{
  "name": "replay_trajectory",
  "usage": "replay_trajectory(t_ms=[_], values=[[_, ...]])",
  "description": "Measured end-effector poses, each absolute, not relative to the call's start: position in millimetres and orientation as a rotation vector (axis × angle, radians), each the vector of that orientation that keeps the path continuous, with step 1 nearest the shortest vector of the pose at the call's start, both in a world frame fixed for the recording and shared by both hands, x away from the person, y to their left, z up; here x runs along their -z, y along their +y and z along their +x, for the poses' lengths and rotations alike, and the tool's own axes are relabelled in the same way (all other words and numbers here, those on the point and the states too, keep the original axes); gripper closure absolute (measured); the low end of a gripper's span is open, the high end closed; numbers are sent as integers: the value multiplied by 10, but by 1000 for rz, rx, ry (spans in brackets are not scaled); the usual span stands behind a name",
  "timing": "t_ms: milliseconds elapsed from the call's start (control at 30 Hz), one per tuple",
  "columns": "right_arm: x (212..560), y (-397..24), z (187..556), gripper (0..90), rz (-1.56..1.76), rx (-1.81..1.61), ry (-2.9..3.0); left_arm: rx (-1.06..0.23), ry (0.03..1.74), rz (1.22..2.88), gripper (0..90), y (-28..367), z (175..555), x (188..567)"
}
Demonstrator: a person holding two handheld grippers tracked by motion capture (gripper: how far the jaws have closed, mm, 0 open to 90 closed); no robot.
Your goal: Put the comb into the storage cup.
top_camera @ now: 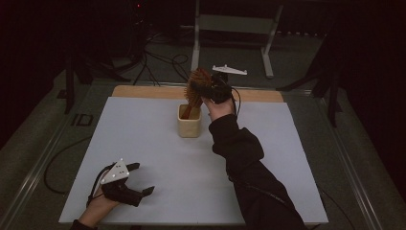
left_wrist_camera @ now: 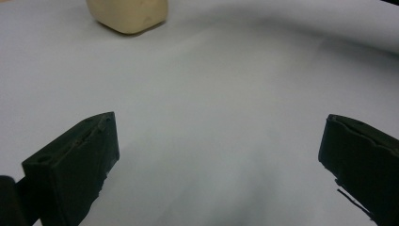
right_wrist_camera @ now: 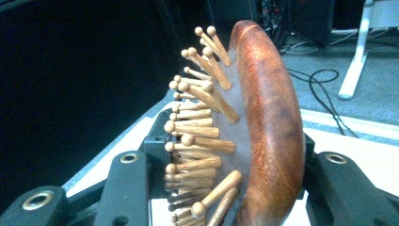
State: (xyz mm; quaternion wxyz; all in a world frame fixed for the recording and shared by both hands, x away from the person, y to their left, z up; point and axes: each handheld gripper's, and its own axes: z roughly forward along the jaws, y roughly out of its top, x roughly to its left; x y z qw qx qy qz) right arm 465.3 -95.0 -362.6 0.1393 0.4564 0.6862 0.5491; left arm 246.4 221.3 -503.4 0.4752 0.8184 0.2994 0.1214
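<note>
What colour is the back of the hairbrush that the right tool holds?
Reddish-brown polished wood on the hairbrush, clearest in the right gripper view.

A cup (top_camera: 189, 125) stands on the bench (top_camera: 158, 158), toward its far middle. A hairbrush (top_camera: 197, 86) rises above the cup, its handle inside it. The left gripper (top_camera: 135, 178) rests near the front left corner, well apart from the cup.

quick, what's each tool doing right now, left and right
Left tool: open, holding nothing, low over the white table.
Right tool: shut on the wooden hairbrush, its handle down in the cream cup.
</note>
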Motion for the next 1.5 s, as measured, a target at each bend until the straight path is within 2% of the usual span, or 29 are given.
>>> replay_trajectory(t_ms=[833, 1500], values=[[3915, -964, 4710, 507, 1424, -1568, 2009, -287, 729, 1990, 0, 2215, 2474, 5038], [4005, -1127, 4692, 469, 1458, -1607, 1989, -268, 725, 1995, 0, 2199, 2479, 5056]])
